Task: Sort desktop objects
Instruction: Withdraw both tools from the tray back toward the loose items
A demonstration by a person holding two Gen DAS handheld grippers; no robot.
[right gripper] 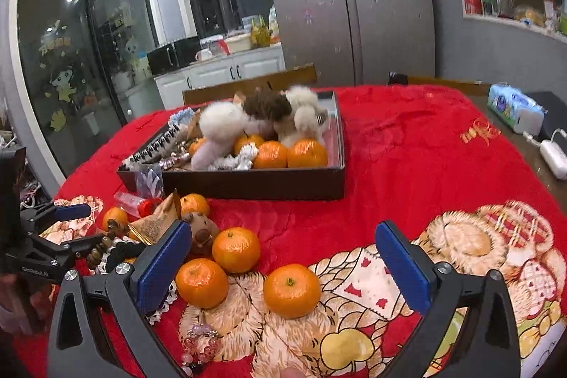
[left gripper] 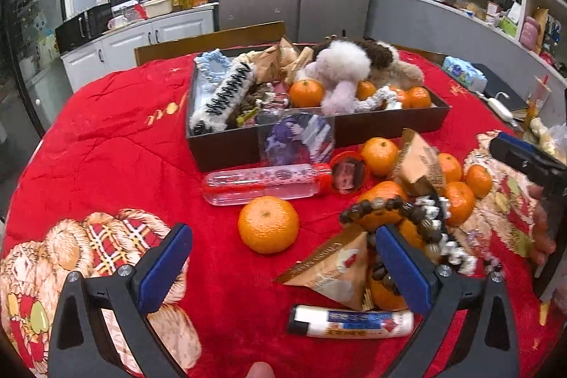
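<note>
Left gripper (left gripper: 283, 257): we see it spread wide, empty, its right finger (left gripper: 404, 268) touching the beads (left gripper: 397, 208).
Right gripper (right gripper: 283, 259): wide apart too, holding nothing, a tangerine (right gripper: 291, 290) between its fingers.
Bottle (left gripper: 262, 184): lying flat, long axis left-right, red cap pointing right, just before the box (left gripper: 226, 147).

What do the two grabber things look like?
Both match. The left gripper and the right gripper each have two black plastic arms with triangular cut-outs and silver screws, ending in flat blue jaws with a ridged face. Seen from the right wrist camera, the left one's black body carries small white lettering, too small to read. No sleeves show.
</note>
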